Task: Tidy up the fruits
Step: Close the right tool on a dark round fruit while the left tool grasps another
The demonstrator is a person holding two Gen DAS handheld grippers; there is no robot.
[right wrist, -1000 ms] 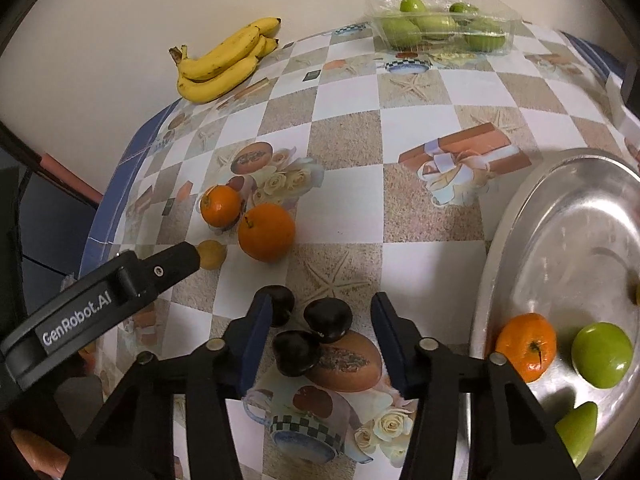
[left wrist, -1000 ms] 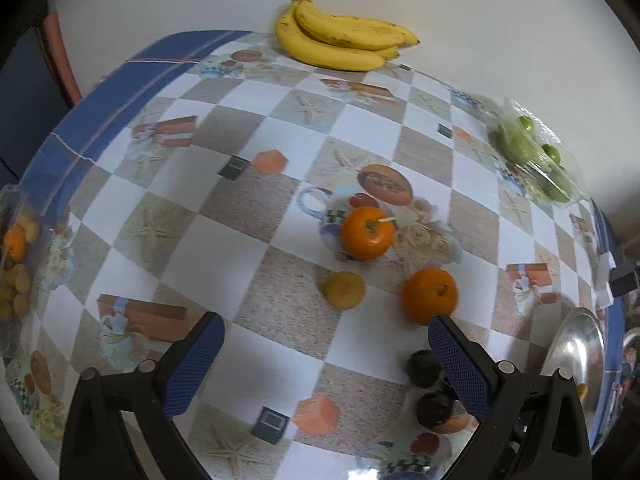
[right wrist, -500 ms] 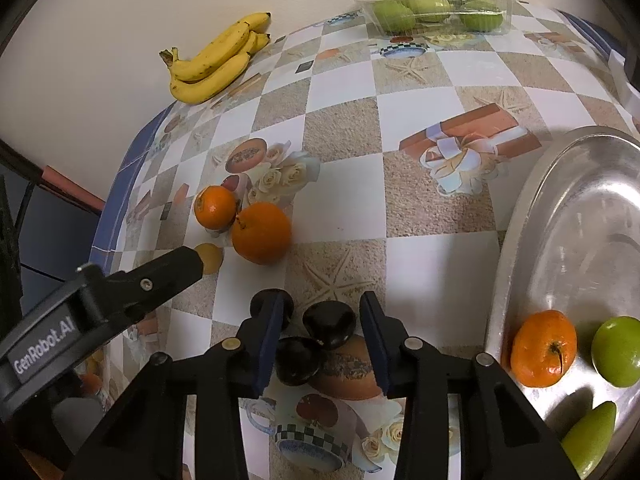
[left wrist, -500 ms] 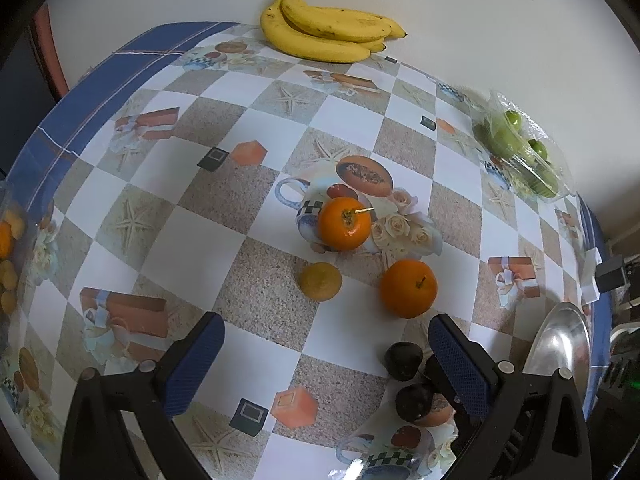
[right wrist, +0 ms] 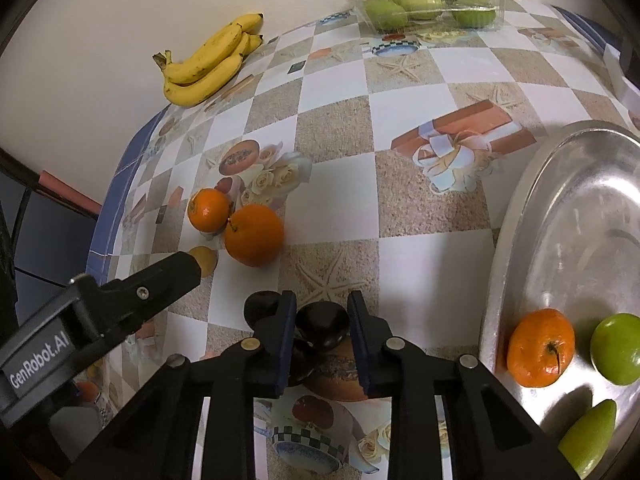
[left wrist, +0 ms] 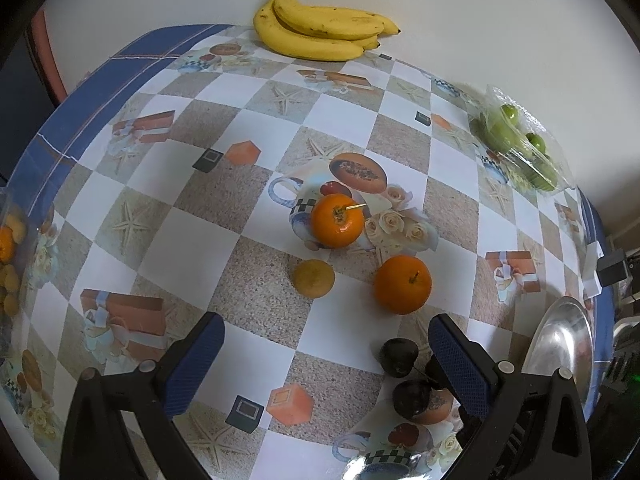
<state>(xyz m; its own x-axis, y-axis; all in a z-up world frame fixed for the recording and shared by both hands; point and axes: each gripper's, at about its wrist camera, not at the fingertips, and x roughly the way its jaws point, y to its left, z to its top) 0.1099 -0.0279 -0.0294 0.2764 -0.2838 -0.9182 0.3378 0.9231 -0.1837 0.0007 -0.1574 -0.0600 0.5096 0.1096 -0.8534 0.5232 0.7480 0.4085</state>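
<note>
A dark plum [right wrist: 322,324] is framed between the two fingers of the right hand-held gripper [right wrist: 322,340], directly ahead of it and low on the desk [right wrist: 340,216]. The jaws are narrowed to about the plum's width, one pad at each flank, but whether the pads are already pressing cannot be told from this view. Two more dark plums are crowded just left of it, one [right wrist: 258,308] beside the left finger and the other mostly hidden behind that finger. The fruit is roundish, so no long axis is offered; the grip line is seen running across it, left to right.

To the right of this hand-held gripper, near at hand, a steel tray [right wrist: 532,216] is seen holding a mandarin [right wrist: 540,348] and two green fruits. It is judged that the coming move is a lift and a short carry rightward over the tray's rim.

The left hand-held gripper [left wrist: 326,352] is held wide open and empty, with a large orange [left wrist: 402,284] ahead of it and slightly right, a smaller orange [left wrist: 338,220] farther ahead.
</note>
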